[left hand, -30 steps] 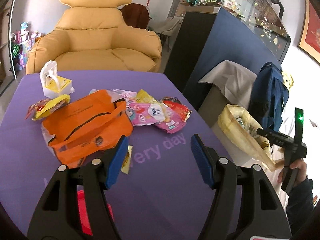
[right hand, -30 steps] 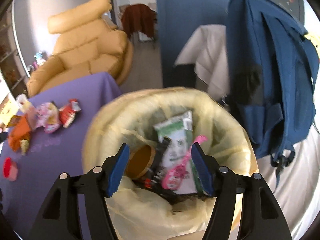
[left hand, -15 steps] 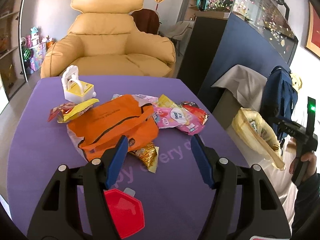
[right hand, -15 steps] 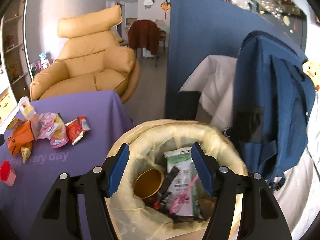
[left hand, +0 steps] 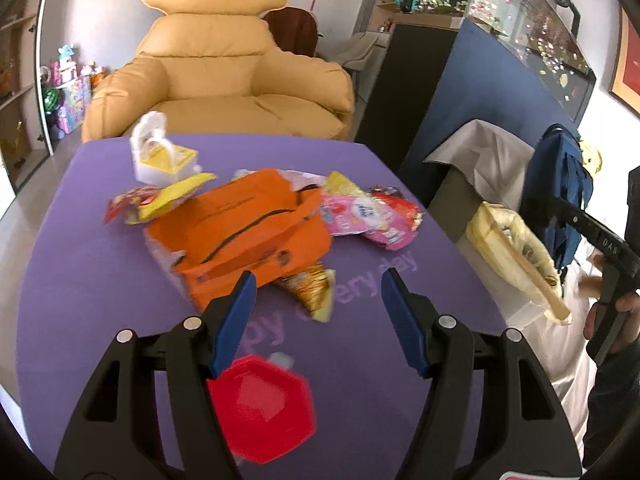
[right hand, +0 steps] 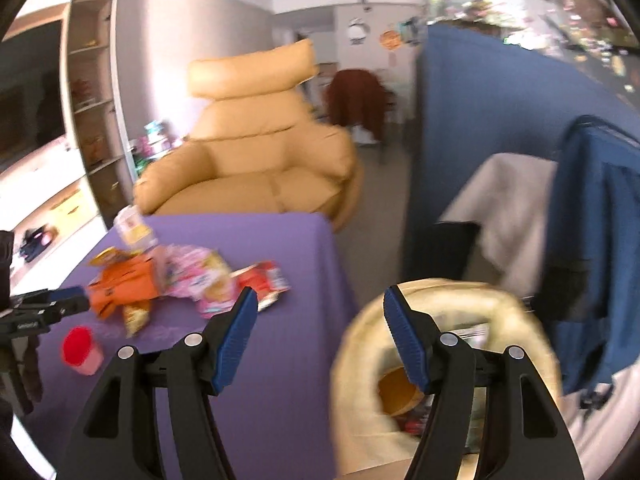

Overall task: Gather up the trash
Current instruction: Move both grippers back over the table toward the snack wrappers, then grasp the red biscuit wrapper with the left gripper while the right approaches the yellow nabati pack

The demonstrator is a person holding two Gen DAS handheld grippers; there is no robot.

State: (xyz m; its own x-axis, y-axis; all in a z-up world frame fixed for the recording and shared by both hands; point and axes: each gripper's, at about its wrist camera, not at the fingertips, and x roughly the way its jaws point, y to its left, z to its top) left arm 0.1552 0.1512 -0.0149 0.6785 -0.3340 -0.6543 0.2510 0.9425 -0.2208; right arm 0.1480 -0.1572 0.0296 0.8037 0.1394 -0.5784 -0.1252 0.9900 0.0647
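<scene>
The red cup is looking fuzzy, and the left gripper's black arm is hiding its left side. The gold wrapper is blurry, so its words are too smeared to read. The orange bag is covering part of the purple table's writing and part of the pink wrappers.

In the right wrist view, the trash bin is looking smeared, and the right gripper's finger is hiding part of its inside. The things in the bin are too blurry to name. The picture's edge is cutting off the blue backpack.
</scene>
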